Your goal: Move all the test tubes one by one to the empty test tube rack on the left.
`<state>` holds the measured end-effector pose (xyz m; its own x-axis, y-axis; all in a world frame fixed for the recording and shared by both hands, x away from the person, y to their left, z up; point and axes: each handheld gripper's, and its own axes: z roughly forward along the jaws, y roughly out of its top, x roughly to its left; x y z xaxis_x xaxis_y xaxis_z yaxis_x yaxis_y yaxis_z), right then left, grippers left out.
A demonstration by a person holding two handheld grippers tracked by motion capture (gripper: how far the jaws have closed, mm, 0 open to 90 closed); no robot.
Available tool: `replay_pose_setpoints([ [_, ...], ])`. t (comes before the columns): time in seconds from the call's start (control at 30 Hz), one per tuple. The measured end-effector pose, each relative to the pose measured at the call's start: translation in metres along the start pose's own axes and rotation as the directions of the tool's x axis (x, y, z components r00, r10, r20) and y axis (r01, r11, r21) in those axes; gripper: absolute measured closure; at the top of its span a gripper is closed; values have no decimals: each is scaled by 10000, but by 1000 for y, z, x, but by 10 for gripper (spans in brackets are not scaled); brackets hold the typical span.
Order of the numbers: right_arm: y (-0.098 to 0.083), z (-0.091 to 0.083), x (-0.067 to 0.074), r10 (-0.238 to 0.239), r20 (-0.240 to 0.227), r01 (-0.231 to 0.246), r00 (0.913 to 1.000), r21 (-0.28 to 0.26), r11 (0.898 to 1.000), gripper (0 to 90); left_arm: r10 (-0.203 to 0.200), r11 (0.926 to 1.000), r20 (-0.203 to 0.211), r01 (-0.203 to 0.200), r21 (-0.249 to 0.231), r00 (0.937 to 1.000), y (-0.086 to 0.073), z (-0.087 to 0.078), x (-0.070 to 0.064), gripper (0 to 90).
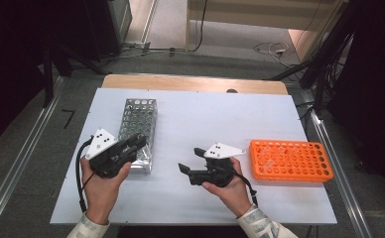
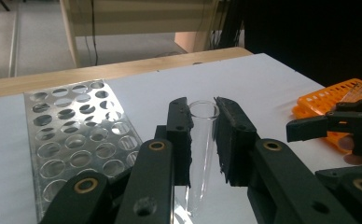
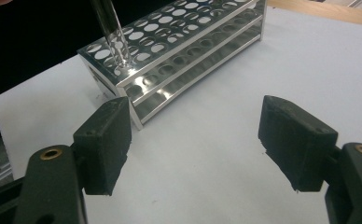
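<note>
A clear glass test tube stands upright between the jaws of my left gripper, which is shut on it just below the rim. In the high view my left gripper is at the near end of a metal tube rack. From the right gripper view the test tube hangs over the near corner of the metal rack. My right gripper is open with nothing between its pads. It hovers over the white table, in the high view, left of an orange tube rack.
The white board covers a wooden table. The orange rack holds a few clear tubes at its left end. Bare white surface lies between the two racks. Cables and dark stands sit on the floor beyond the table.
</note>
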<state>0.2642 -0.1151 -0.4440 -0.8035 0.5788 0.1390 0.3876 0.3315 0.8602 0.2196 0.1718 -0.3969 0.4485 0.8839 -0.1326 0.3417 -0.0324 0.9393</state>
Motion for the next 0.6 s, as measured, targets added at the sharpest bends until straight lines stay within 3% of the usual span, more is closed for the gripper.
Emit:
replay_pose_setpoints([
  [0.1, 0, 0, 1, -56, 27, 57, 10000, -25, 10000, 243, 210, 9998, -215, -208, 60, 9995, -1, -1, 0, 762],
  [0.6, -2, -2, -1, -17, 53, 17, 10000, -48, 10000, 243, 496, 9987, -628, -487, 166, 9968, -10, -1, 2, 762],
])
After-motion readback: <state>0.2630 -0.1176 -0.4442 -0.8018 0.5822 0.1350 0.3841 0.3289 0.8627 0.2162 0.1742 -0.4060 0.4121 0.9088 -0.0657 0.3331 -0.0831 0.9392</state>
